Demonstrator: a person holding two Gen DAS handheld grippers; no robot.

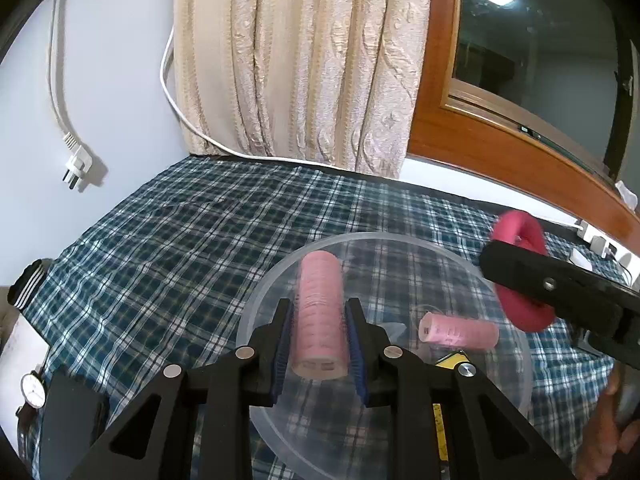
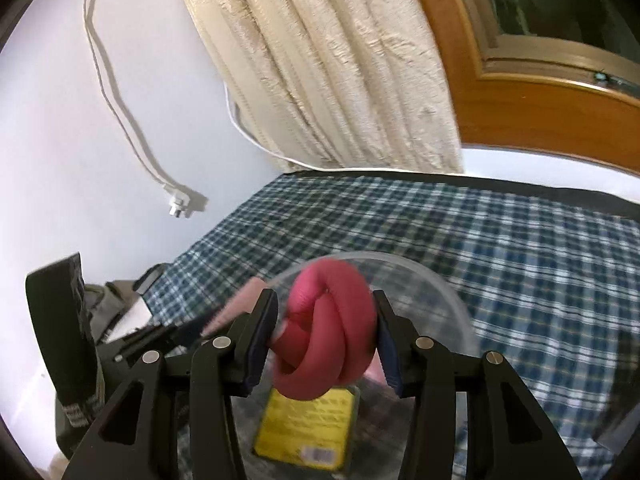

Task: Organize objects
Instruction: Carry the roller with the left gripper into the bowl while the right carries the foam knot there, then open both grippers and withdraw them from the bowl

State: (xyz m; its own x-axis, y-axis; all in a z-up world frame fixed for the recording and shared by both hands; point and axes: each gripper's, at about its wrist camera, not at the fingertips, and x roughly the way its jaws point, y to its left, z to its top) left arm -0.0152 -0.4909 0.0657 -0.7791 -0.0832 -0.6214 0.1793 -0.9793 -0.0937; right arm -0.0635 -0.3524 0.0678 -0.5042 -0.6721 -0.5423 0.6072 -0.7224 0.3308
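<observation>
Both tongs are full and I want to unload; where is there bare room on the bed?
Free: the plaid sheet between the clear bowl and the curtain. Crowded: the bowl, with a pink spool and yellow packet, and the left edge by the wristwatch.

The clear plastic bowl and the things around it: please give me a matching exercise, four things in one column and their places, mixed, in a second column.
Things:
1. upright pink thread spool
2. lying pink thread spool
3. knotted red foam ring
4. wristwatch

Places:
A. between the right tongs
B. on its side inside the clear bowl
C. at the checked cloth's left edge
D. between the left tongs

Pairs: 1-D, 2-B, 3-A, 4-C
</observation>
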